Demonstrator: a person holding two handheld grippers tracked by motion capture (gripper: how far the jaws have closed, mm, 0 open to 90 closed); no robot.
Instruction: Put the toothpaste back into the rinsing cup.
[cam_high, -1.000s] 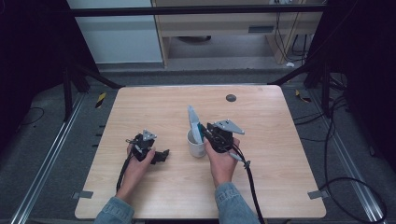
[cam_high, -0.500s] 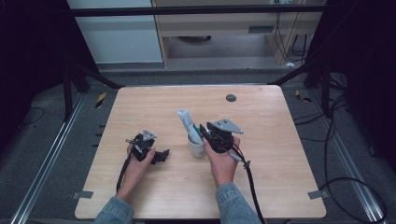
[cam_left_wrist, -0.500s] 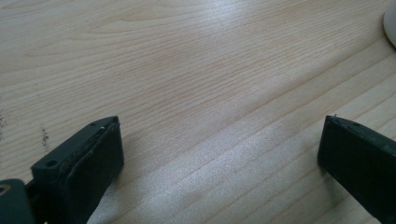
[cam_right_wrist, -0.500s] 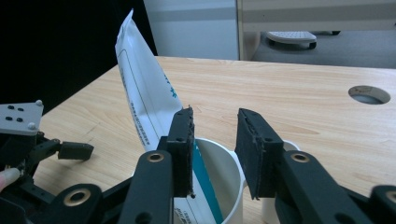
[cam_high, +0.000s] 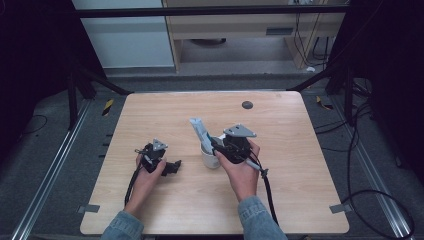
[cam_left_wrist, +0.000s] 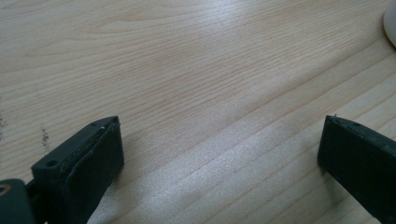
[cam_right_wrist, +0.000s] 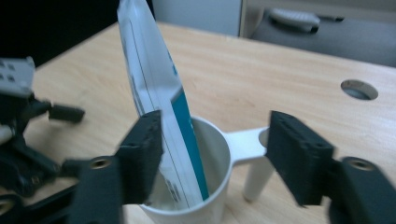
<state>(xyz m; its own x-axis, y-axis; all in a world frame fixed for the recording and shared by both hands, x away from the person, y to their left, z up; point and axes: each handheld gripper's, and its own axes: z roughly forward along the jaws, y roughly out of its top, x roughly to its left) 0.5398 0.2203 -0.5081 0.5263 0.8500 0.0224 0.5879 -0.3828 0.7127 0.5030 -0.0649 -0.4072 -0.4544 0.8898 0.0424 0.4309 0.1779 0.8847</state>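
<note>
A pale wooden worktop (cam_high: 150, 115) stands on a dark floor strewn with cables, with a cable hole (cam_high: 247, 105) near its far edge. Near the middle a white cup (cam_high: 210, 156) holds a white-and-teal tube (cam_high: 200, 131), which leans up and out toward the person's left, its lower end inside the cup against the wall. The right claw (cam_right_wrist: 212, 154) sits just behind the cup with jaws spread apart, gripping nothing; one pad lies close beside the tube, and whether it touches cannot be told. The left claw (cam_left_wrist: 219, 154) rests low over bare wood well to the left of the cup, jaws wide and empty. The step in hand is probably the release of the tube into the cup. To finish it well, the right claw should back straight away along its own axis with jaws kept wide, so that neither pad catches the tube or the cup's handle (cam_right_wrist: 247, 142) and tips the light cup. Compared with half a second ago, the tube has tilted farther to the left and the right claw has shifted slightly; the left claw lies as before.
</note>
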